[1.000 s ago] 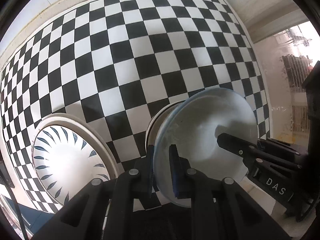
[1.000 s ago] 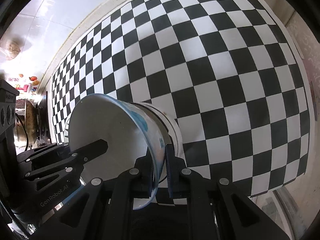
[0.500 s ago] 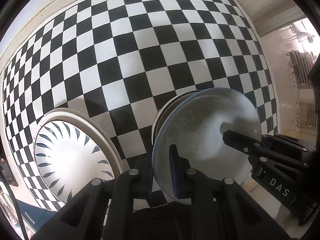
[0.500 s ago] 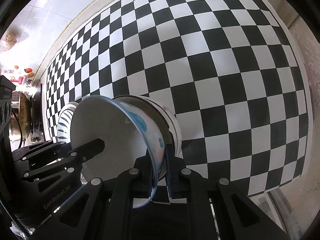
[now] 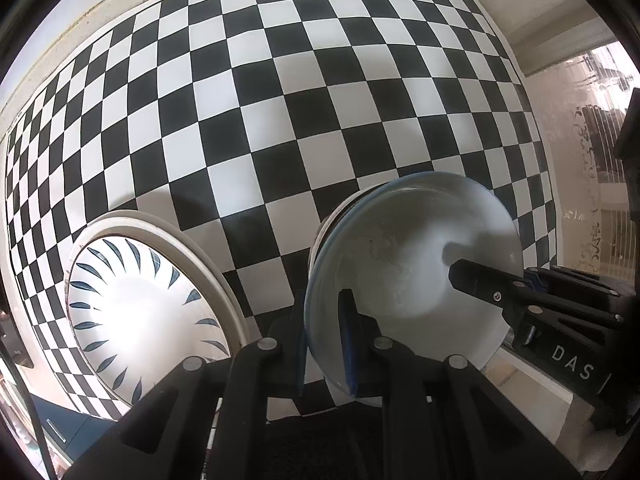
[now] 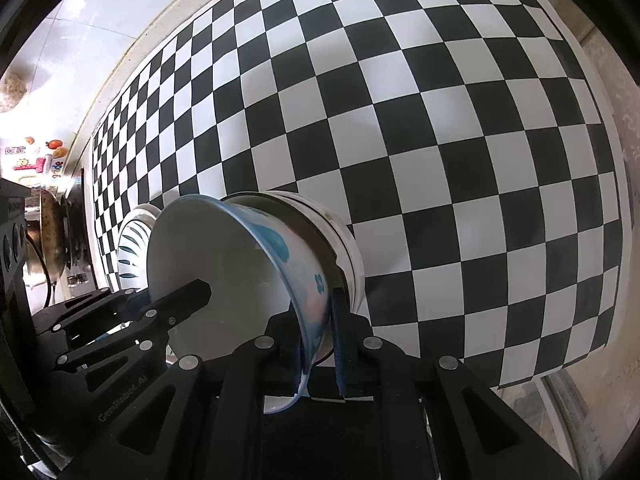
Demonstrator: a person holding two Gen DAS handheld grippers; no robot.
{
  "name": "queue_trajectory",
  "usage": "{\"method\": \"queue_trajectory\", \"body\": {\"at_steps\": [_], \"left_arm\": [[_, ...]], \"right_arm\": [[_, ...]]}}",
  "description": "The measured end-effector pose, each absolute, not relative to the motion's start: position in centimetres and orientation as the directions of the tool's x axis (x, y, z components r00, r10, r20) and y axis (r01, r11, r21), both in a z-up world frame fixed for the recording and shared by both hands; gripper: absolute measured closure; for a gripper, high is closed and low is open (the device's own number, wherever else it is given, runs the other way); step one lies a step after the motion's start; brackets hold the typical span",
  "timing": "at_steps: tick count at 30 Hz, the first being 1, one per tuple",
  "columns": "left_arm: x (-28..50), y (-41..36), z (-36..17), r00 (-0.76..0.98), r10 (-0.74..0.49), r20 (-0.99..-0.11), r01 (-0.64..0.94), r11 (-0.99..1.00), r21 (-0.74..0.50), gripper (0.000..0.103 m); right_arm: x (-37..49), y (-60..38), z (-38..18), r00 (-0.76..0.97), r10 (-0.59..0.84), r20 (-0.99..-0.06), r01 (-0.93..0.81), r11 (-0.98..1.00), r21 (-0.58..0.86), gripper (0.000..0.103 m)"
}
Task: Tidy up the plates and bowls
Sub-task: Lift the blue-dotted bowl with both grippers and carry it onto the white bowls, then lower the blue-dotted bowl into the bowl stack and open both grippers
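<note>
A white bowl with blue flowers on its outside (image 5: pixel 400 272) (image 6: pixel 224 248) hangs tilted over a plain white bowl (image 5: pixel 332 216) (image 6: pixel 344 240) that stands on the checkered cloth (image 5: pixel 280 100). My left gripper (image 5: pixel 322 308) is shut on the near rim of the flowered bowl. My right gripper (image 6: pixel 318 320) is shut on the opposite rim. Each view shows the other gripper's finger (image 5: pixel 480 280) (image 6: pixel 188 296) lying inside the bowl. A white plate with dark blue leaf marks (image 5: pixel 148 312) (image 6: pixel 128 248) lies flat beside the bowls.
The black and white checkered cloth (image 6: pixel 440 120) covers most of the table, ending at a pale edge (image 6: pixel 580 360) near me. A dark pan on a stove (image 6: pixel 48 232) stands beyond the plate. A pale wall ledge (image 5: pixel 560 40) borders the cloth.
Both grippers keep their hold on the flowered bowl's rim. The bowl, the plate and the lower bowl stay where they were.
</note>
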State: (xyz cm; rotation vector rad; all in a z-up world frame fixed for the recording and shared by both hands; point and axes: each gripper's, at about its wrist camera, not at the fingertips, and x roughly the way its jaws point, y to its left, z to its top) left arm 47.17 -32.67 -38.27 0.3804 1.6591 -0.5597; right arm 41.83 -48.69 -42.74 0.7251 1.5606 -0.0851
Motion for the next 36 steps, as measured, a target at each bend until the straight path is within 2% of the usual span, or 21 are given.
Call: {"method": "queue_trajectory", "body": {"at_steps": [36], "left_arm": [[46.9,-33.2,-38.2,-0.163,-0.046,-0.986,0.535,0.835,-0.127,0.091]], "right_arm": [[41.0,-49.6,-41.5,0.008,0.404,-0.915,0.446,0.817,0.365,0.088]]}}
